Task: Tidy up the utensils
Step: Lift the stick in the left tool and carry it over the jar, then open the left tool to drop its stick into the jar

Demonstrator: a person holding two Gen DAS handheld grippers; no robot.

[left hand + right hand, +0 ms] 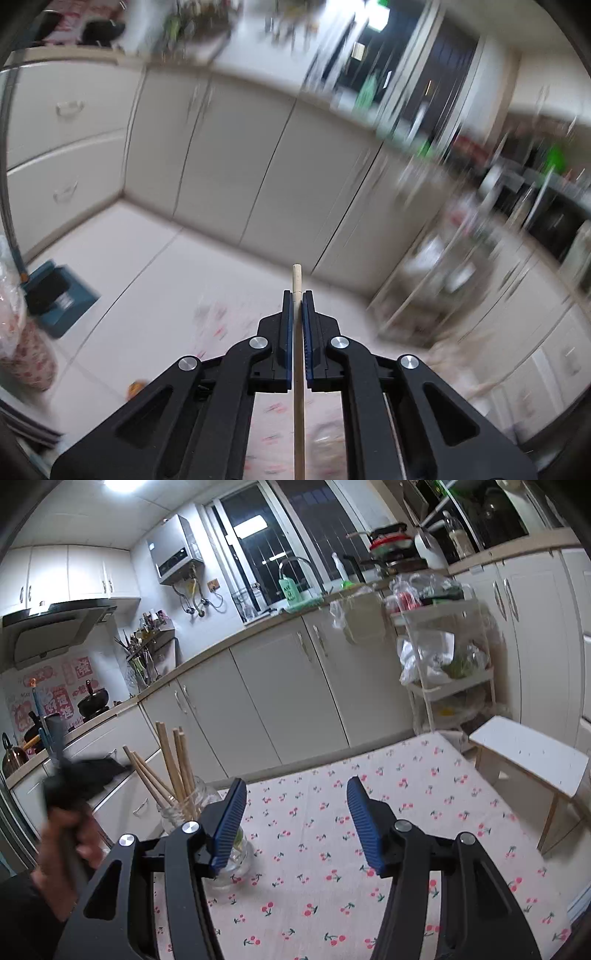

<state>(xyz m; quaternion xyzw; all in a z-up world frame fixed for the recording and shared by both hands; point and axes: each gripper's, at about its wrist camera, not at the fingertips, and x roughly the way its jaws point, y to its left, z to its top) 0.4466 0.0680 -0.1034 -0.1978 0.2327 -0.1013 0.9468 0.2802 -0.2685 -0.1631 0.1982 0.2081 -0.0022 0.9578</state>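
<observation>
My left gripper (297, 295) is shut on a wooden chopstick (297, 369), which runs straight along the gap between the pads, its tip poking past them. The view behind it is motion-blurred. In the right wrist view, a clear glass jar (201, 812) stands on the cherry-print tablecloth (369, 849) and holds several wooden chopsticks (173, 764) upright and fanned. My right gripper (297, 794) is open and empty above the cloth, just right of the jar. The left gripper (81, 775) shows as a dark blur, left of the jar and above it.
A white stool (532, 760) stands beyond the table's right end. A white trolley (447, 664) with bags stands by the cream cabinets (288, 694). A blue dustpan (59, 299) lies on the floor at left.
</observation>
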